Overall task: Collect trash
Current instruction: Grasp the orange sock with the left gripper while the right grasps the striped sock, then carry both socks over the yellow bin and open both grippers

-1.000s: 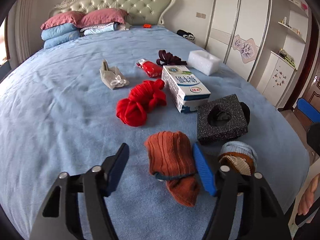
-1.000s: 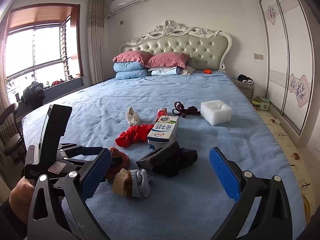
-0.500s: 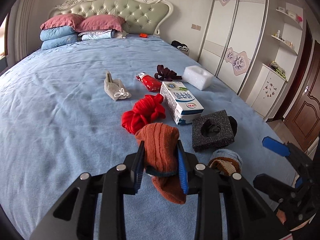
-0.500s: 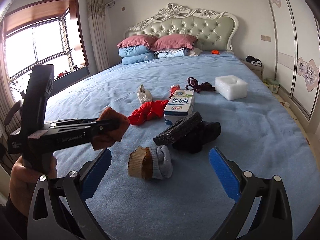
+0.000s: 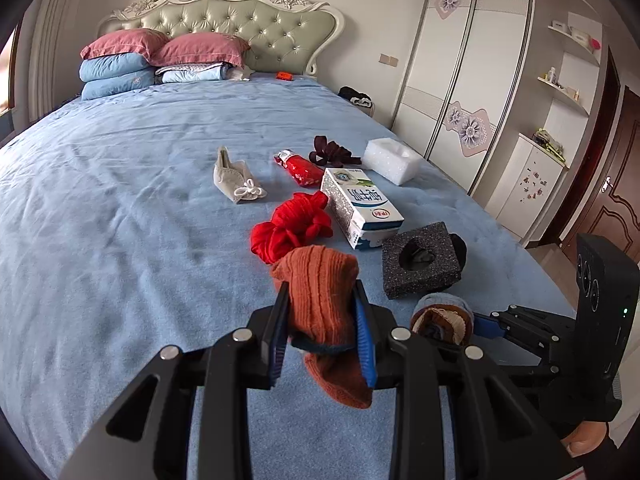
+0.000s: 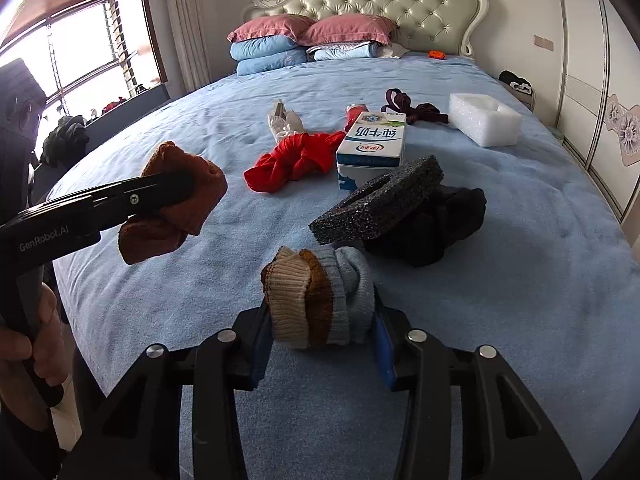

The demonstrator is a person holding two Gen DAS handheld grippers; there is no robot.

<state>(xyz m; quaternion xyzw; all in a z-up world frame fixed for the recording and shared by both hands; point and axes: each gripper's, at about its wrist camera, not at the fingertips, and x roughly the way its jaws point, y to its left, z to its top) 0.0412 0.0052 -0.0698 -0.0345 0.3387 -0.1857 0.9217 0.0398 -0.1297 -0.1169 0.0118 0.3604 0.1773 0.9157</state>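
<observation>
Blue bed (image 5: pixel 120 208), both grippers now holding socks.
Left gripper (image 5: pixel 322 334) has squeezed and lifted the orange sock (image 5: pixel 320 284); right gripper (image 6: pixel 320 340) just pinched the striped sock (image 6: pixel 316 296). Farther off, the milk box (image 5: pixel 362 208) and foam (image 5: pixel 420 258) still wait.

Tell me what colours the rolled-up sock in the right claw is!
Cream, brown and light blue bands; right wrist view.
</observation>
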